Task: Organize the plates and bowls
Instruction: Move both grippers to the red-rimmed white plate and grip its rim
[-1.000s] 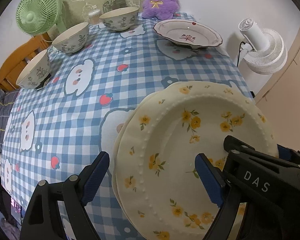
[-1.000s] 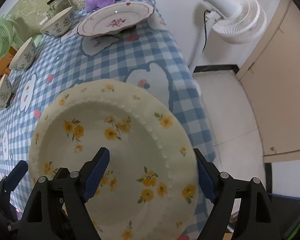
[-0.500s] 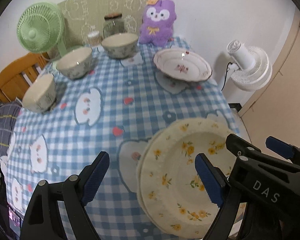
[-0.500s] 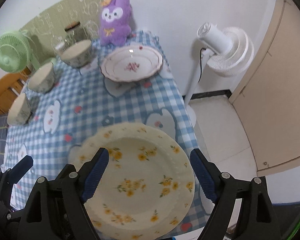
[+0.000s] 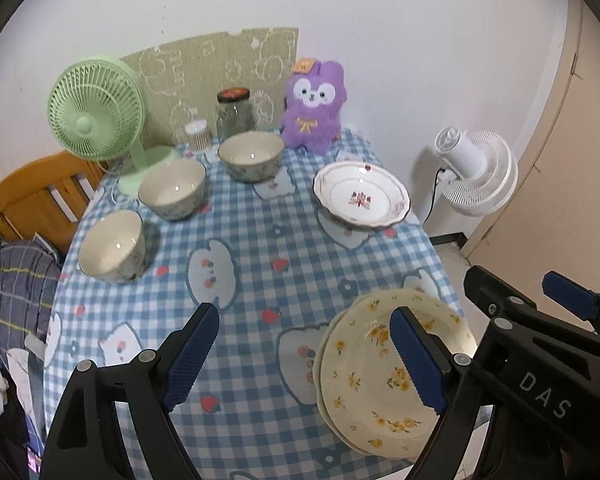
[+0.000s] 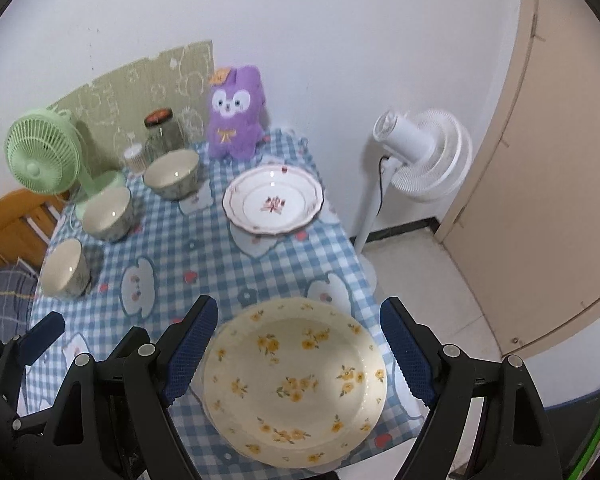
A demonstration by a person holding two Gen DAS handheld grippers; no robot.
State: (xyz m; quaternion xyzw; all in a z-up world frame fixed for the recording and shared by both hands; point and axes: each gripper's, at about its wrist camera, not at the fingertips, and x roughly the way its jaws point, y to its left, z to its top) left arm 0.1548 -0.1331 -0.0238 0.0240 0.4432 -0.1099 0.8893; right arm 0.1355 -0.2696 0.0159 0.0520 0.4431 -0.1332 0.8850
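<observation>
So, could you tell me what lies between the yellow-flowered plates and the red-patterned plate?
Only bare checked tablecloth lies between the yellow-flowered plates and the red-patterned plate, clearest in the right wrist view.

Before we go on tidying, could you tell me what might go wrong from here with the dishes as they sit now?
1. The yellow-flower plates sit stacked at the table's near corner, close to the edge; a nudge could send them to the floor.
2. The red-pattern plate also lies near the side edge, above the white fan.
3. The three bowls stand close together, so open fingers could knock a neighbour.
</observation>
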